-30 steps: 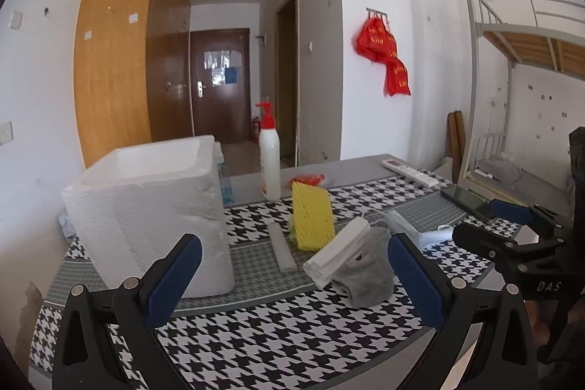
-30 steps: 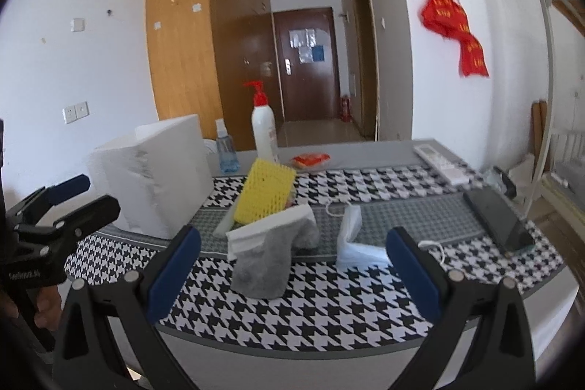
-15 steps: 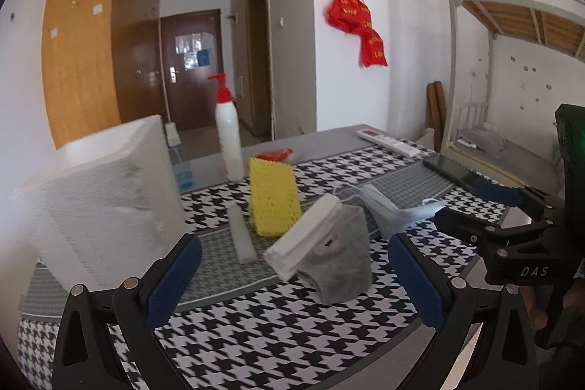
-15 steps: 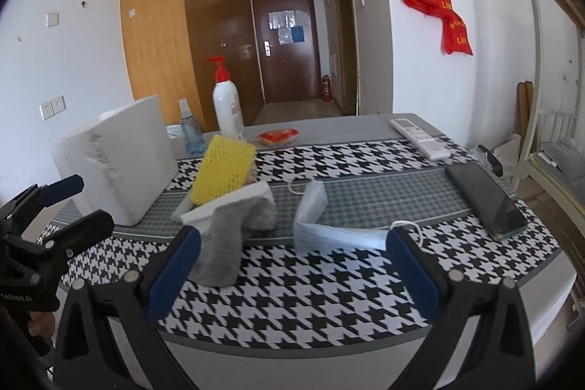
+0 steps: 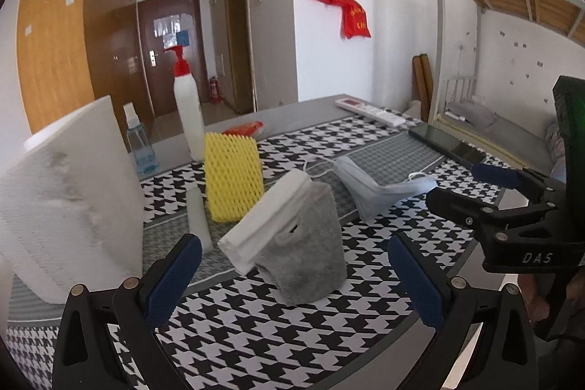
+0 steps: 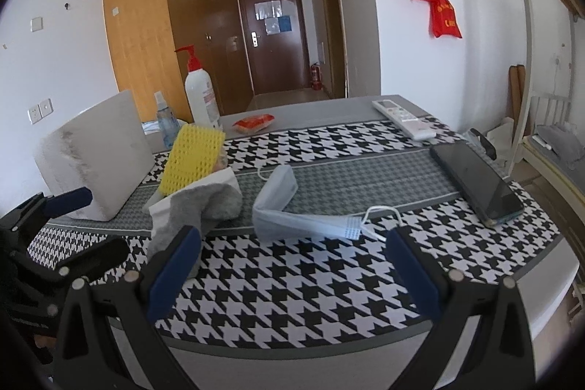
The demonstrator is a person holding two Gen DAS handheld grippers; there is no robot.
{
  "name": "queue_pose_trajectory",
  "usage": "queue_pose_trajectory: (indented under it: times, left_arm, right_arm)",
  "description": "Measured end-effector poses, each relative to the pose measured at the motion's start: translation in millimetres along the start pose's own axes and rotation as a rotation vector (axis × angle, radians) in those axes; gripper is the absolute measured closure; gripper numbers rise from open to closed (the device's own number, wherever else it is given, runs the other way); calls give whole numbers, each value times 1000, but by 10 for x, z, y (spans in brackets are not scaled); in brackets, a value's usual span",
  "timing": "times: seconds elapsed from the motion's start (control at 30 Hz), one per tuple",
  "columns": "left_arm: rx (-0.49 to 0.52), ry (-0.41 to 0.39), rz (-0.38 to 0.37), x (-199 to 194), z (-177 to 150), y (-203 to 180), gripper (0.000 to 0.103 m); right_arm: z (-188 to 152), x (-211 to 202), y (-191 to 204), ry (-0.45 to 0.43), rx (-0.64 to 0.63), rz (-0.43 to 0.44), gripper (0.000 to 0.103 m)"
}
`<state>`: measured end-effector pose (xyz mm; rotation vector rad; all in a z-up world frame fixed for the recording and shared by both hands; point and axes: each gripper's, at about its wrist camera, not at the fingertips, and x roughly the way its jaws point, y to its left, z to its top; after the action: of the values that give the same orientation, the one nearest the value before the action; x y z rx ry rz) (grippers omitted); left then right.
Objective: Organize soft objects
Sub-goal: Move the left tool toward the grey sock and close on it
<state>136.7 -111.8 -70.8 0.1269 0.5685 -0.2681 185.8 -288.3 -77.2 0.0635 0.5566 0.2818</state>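
- Bench (image 6: pixel 329 302) in front of you, under a houndstooth cloth, carries everything.
- White foam box (image 5: pixel 69 200) stands at your left, by the cloth's edge.
- Yellow foam net (image 5: pixel 232 176) stands upright just behind the sock, right of the box.
- Grey sock (image 5: pixel 310 243) with a white folded piece across its top lies mid-bench, straight ahead of your left gripper (image 5: pixel 294 276), jaws apart and empty.
- Blue mask (image 6: pixel 292 211) lies right of the sock, ahead of your right gripper (image 6: pixel 292 276), jaws apart too.
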Motion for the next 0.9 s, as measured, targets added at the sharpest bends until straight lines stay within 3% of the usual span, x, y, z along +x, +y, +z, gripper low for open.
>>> queue_pose_trajectory:
  times: [0.33, 0.8, 0.9]
  left_arm:
    - [3, 72, -17, 297, -16, -76, 2]
    - [17, 167, -33, 601, 15, -142, 25]
    - [20, 191, -24, 660, 21, -147, 35]
  right_arm:
    - [8, 148, -97, 32, -14, 3, 1]
    - [66, 305, -118, 58, -58, 17, 1]
    - [91, 318, -79, 58, -80, 25, 1]
